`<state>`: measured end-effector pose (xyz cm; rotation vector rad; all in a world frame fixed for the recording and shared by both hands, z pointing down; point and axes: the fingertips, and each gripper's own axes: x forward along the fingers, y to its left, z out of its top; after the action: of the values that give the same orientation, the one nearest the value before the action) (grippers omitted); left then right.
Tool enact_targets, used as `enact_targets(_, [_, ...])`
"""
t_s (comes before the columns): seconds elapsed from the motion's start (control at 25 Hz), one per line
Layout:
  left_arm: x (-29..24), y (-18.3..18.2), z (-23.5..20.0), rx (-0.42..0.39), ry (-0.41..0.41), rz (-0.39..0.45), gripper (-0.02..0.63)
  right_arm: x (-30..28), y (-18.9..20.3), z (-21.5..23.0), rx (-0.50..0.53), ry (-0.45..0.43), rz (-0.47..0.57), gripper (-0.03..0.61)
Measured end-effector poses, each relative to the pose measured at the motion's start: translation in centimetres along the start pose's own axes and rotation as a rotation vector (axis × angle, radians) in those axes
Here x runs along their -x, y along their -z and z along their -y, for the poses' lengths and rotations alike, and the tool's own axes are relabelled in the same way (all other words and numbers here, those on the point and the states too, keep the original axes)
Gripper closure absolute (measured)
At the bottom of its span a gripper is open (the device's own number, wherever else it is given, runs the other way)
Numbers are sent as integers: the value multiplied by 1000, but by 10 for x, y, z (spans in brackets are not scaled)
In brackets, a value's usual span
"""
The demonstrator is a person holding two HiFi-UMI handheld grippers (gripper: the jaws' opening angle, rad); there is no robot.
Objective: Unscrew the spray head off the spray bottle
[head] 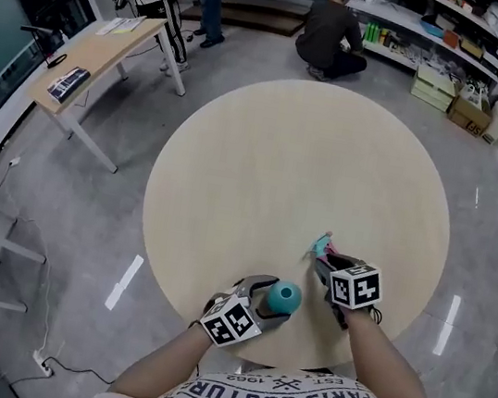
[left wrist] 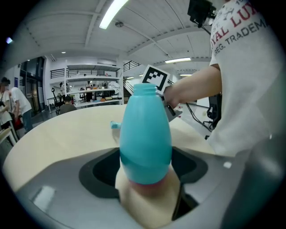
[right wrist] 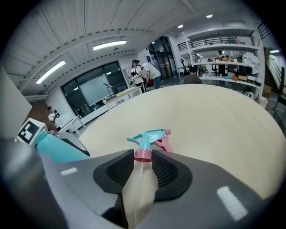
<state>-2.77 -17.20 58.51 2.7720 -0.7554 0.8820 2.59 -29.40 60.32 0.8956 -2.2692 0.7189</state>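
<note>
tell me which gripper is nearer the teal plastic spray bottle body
Left. The left gripper is shut on the teal plastic bottle itself; the right gripper sits apart at its right, gripping the teal-and-pink spray head.

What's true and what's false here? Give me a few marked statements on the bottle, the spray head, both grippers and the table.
1. The left gripper is clamped on the teal plastic spray bottle. True.
2. The teal spray head with a pink collar sits screwed onto the bottle. False: the bottle's neck is bare, and the head is apart from it, in the other gripper.
3. The right gripper grips the spray head at its pink collar. True.
4. The light wood table under the grippers is square. False: it is round.
</note>
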Motion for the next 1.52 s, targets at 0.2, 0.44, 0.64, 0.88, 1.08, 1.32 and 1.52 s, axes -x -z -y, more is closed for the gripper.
enact_targets(0.2, [1, 5, -3, -2, -9, -7, 259, -13, 6, 4, 10, 64, -14, 445])
enact_targets(0.44, [-1, -2, -3, 18, -6, 31, 259, -9, 1, -1, 88, 75, 27, 344])
enact_targets(0.64, [13, -2, -9, 85, -8, 78, 215, 25, -18, -24, 153, 56, 167, 315])
enact_targets(0.88, [78, -4, 2, 162, -76, 143, 251, 111, -29, -63, 176, 83, 350, 577])
enact_targets(1.08, [137, -44, 29, 203, -68, 268, 612, 174, -21, -126, 179, -6, 467, 577])
enact_targets(1.32, [177, -84, 87, 195, 29, 328, 612, 219, 0, -214, 199, -186, 486, 577])
enact_targets(1.52, [202, -81, 129, 191, 11, 332, 612, 242, 34, -258, 211, -226, 484, 577])
